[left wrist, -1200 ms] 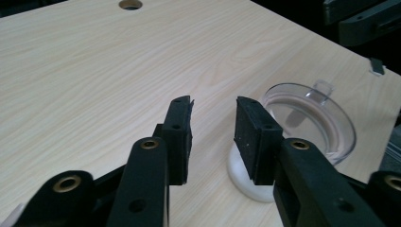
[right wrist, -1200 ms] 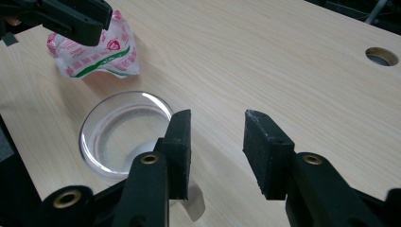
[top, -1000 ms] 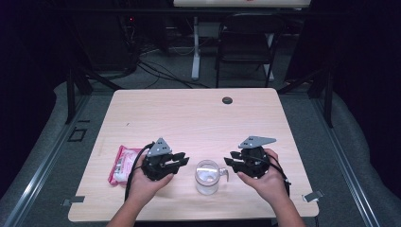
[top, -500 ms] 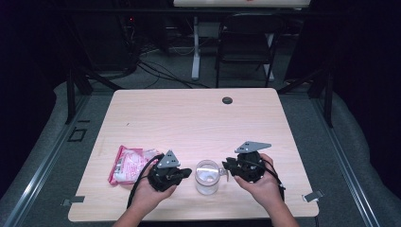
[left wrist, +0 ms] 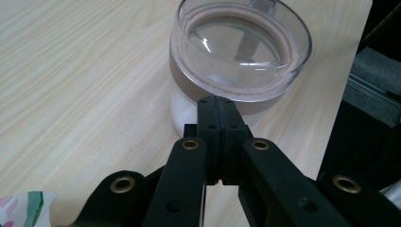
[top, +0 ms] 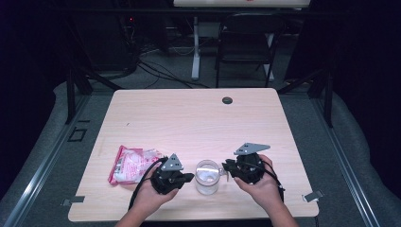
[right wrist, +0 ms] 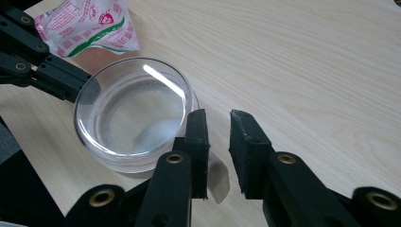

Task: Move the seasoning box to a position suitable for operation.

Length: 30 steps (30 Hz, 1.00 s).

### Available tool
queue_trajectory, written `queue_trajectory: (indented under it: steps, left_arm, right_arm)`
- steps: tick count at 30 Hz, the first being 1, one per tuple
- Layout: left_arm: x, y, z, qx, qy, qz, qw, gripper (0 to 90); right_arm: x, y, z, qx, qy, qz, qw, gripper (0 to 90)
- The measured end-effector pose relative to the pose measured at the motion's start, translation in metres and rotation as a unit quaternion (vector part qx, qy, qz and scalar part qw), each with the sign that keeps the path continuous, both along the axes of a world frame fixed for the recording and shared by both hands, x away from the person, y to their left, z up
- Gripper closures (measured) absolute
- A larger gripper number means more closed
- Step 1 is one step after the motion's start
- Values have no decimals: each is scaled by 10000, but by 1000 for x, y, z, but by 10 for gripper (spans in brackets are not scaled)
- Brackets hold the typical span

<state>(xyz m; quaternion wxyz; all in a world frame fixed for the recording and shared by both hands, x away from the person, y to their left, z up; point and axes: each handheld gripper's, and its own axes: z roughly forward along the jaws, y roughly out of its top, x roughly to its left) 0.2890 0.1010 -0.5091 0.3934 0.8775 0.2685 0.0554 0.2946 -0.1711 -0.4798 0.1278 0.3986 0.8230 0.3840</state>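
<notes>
**A darkened recording lab**

You are working in a lab or studio. A lone light-wood table (top: 198, 118) stands on grey floor mats (top: 359, 156), dark all around. Behind it, cables (top: 161, 71) trail across the floor beside a folding chair (top: 246, 47) and a white desk leg (top: 195, 47).

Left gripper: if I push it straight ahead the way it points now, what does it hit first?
Most likely the clear glass mug: the left gripper, jaws shut with nothing between them, points at its side wall just below the rim. Whether they already touch is unclear.
</notes>
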Motion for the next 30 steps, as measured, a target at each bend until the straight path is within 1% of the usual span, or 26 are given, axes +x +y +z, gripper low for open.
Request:
queue_trajectory:
  steps: [2,4,5,12,15,20,24,30]
  left_arm:
    - [0,-1,-1,27,33,-25,10000,900]
    - [-1,-2,-2,12,25,-11,10000,900]
    - [-1,-2,-2,39,12,-24,10000,900]
    - [-1,-2,-2,6,32,-7,10000,900]
    - [0,-2,-2,38,56,-29,10000,900]
    - [0,-2,-2,14,59,-20,10000,900]
    - [-1,-1,-1,-94,49,7,9999,900]
    - [-1,-1,0,-102,28,10,9999,900]
  right_arm:
    - [0,0,0,6,-7,-2,10000,765]
    - [0,-1,0,-4,-6,18,10000,764]
    - [-1,0,0,7,-3,19,10000,765]
    - [-1,0,0,-29,15,60,10000,764]
    - [-2,0,-1,-15,17,51,10000,764]
    - [-2,0,-1,1,20,50,10000,764]
    - [-2,-1,-1,32,30,52,10000,764]
    - [-2,-2,-2,68,53,36,10000,765]
